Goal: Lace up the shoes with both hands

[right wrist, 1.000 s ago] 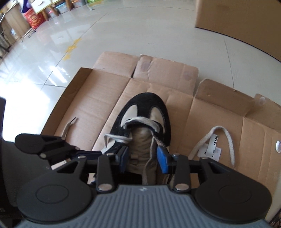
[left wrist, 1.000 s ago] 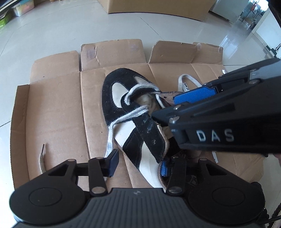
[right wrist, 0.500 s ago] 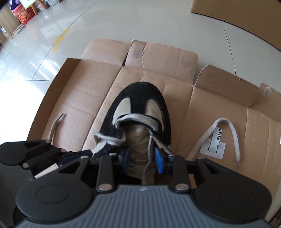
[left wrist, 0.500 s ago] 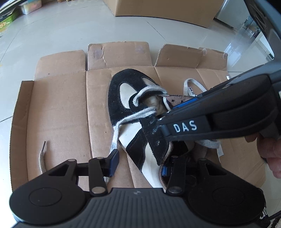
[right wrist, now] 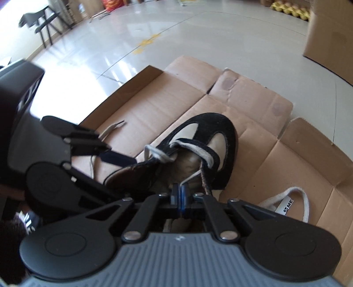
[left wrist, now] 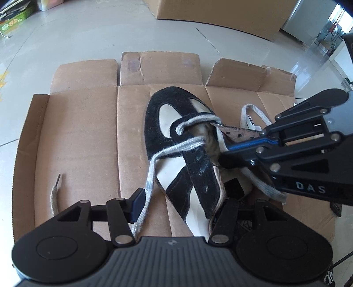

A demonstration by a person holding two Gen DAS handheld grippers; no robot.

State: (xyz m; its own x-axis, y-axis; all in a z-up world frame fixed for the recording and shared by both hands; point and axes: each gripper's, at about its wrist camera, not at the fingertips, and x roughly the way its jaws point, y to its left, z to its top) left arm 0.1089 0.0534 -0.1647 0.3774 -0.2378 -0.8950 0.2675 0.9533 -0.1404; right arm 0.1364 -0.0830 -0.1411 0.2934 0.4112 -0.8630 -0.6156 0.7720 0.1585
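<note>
Fingers: right fingers (right wrist: 180, 194) pinched shut on lace (right wrist: 192, 176) tip, ready to thread | left fingers (left wrist: 185, 204) opening, lace strand between, unpressed; steadying | shoe (left wrist: 176, 141) on cardboard (left wrist: 83, 136)

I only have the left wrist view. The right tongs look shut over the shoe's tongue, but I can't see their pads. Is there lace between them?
Observer: Yes. In the right wrist view the right tongs are shut on the thin tip of the lace.
Operator: Where does that tip lead?
Observer: It runs straight up to the eyelet flap on that view's right side of the shoe.
Operator: Anything beyond the cardboard that I'm missing?
Observer: A dark chair stands at that view's top left, blurred.
</note>
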